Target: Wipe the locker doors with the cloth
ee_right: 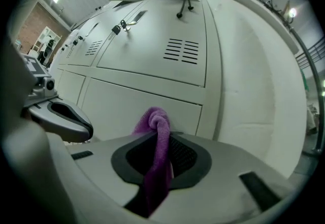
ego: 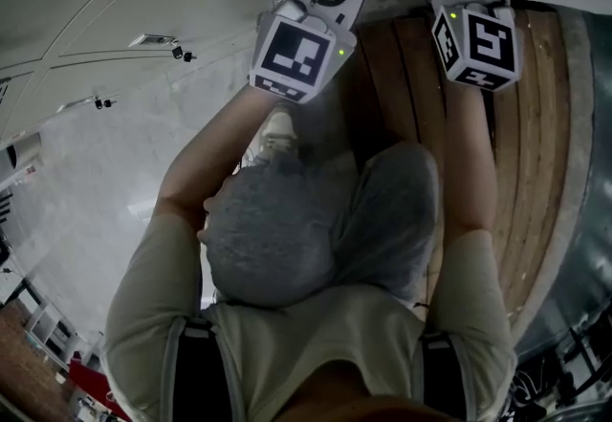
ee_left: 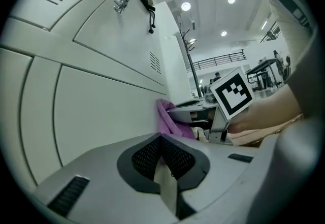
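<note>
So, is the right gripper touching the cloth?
Touching. The right gripper view shows the cloth pinched between the jaws of the right gripper.

Below me I see a wooden bench (ego: 535, 123), my white shoe (ego: 277, 131) and the shiny pale floor (ego: 105, 176).

We see a purple cloth (ee_right: 155, 131) between the right gripper's (ee_right: 163, 136) dark mesh pads (ee_right: 187, 155) — its shell is pale grey, like the left gripper's (ee_left: 162, 141). Ahead of both, the locker doors (ee_right: 152, 45) are off-white. The grippers' marker cubes (ego: 292, 52) show black-and-white squares; brown wooden slats (ego: 535, 123) lie beneath the right gripper.
</note>
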The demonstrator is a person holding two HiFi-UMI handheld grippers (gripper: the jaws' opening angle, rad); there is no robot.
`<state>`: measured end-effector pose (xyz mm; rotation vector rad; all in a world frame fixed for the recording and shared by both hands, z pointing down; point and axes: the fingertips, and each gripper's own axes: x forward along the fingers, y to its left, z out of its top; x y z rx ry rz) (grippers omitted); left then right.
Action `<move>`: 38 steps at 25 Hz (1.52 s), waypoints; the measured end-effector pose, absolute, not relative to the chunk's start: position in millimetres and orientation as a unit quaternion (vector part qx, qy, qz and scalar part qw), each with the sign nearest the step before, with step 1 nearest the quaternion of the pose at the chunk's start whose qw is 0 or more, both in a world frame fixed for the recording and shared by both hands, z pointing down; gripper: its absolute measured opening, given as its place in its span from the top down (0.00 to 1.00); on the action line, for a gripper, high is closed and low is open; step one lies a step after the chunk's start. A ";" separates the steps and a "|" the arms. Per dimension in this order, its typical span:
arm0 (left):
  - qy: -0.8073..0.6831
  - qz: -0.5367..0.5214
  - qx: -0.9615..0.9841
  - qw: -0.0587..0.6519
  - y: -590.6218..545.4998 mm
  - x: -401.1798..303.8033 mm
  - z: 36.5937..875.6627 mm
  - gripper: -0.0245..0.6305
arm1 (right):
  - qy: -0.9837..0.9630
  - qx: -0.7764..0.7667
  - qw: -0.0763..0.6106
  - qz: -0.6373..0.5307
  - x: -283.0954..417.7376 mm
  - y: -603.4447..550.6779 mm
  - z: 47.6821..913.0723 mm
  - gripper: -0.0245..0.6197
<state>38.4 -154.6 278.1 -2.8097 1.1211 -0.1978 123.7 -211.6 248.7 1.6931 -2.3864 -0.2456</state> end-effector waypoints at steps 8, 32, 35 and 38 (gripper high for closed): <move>0.352 -0.064 -0.933 0.042 -154.9 64.1 286.7 0.96 | -0.797 0.591 0.098 -0.076 149.5 -218.4 250.5 0.88; 0.446 -0.088 -0.890 0.040 -126.5 -58.2 319.6 0.96 | -0.901 0.422 0.085 -0.044 -9.7 -141.1 310.8 0.88; 0.454 -0.099 -0.885 0.028 -125.4 -67.1 333.8 0.96 | -0.903 0.417 0.093 -0.034 -24.6 -144.2 326.1 0.88; 0.458 -0.102 -0.883 0.023 -129.3 -71.8 344.4 0.96 | -0.902 0.418 0.104 -0.032 -34.3 -150.6 338.7 0.88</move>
